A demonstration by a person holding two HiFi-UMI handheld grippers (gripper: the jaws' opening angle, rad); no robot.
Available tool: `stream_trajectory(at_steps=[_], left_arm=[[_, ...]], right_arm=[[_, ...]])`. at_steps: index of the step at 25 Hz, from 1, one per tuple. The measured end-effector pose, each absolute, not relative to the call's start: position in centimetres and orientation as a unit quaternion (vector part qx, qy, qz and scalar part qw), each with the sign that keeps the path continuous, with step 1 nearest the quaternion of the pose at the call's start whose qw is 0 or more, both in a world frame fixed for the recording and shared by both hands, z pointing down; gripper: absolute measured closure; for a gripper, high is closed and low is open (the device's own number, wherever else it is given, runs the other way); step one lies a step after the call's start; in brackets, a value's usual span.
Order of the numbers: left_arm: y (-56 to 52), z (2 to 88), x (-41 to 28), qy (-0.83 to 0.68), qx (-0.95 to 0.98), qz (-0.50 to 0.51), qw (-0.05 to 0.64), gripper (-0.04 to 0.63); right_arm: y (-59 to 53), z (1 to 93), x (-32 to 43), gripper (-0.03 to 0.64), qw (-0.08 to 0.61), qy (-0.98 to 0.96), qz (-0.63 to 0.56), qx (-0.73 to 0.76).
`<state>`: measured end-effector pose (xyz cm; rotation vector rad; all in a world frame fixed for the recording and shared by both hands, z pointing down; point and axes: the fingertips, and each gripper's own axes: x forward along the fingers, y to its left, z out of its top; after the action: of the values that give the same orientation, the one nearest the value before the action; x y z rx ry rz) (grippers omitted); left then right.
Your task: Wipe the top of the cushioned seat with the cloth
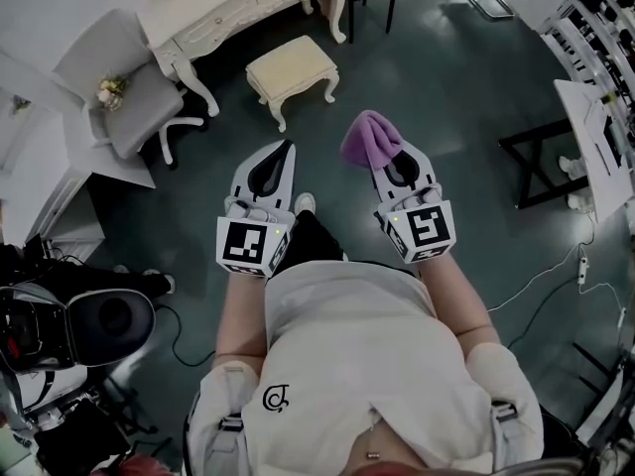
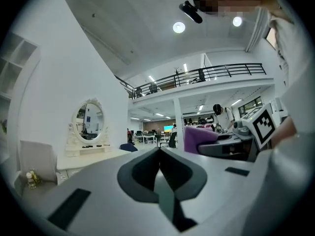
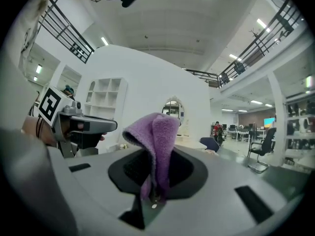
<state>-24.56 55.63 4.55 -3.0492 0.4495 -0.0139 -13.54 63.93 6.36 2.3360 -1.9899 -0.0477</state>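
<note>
The right hand-held gripper point(image 3: 153, 183) had its jaws pinched on the purple cloth point(image 3: 156, 132), and the cloth bunched up and flopped over above the tips. The left hand-held gripper point(image 2: 160, 157) was pressed together, with nothing between its jaws. Both were held out side by side in front of the person, above the dark floor point(image 1: 446, 97), the cloth out on the right one. And the cushioned seat point(image 1: 291, 63)? It was a cream stool with curved legs, standing on the floor farther off, a little left of the cloth and clear of it. Beyond it stood a white dressing table point(image 1: 238, 8) with an oval mirror point(image 2: 89, 122). A grey chair point(image 1: 144, 107) sat off to the far left.
</note>
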Motion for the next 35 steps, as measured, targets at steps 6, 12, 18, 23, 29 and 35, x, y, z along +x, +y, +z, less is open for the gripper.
stream_trajectory(at_steps=[6, 12, 18, 23, 29, 35], left_arm=[[52.4, 5.8, -23.4, 0.153, -0.988, -0.011, 0.016, 0.581], [44.1, 6.2, -21.6, 0.157, -0.987, -0.018, 0.004, 0.581], [32.8, 6.1, -18.3, 0.161, -0.987, -0.022, 0.002, 0.581], [23.2, 5.7, -16.1, 0.163, -0.986, -0.028, -0.009, 0.581], [14.2, 6.5, -13.8, 0.176, -0.983, -0.039, -0.025, 0.581], [8.5, 8.2, -11.3, 0.199, -0.978, -0.056, -0.037, 0.581]], right_arm=[[60.9, 7.2, -11.9, 0.541, 0.039, -0.646, 0.0, 0.763], [52.7, 7.6, -9.0, 0.54, 0.041, -0.638, 0.023, 0.769], [41.3, 8.0, -5.5, 0.54, 0.063, -0.64, 0.038, 0.765], [31.2, 7.8, -3.1, 0.54, 0.069, -0.645, 0.049, 0.759], [22.2, 9.1, -0.6, 0.54, 0.077, -0.654, 0.071, 0.749], [15.4, 11.3, 1.9, 0.538, 0.097, -0.675, 0.096, 0.725]])
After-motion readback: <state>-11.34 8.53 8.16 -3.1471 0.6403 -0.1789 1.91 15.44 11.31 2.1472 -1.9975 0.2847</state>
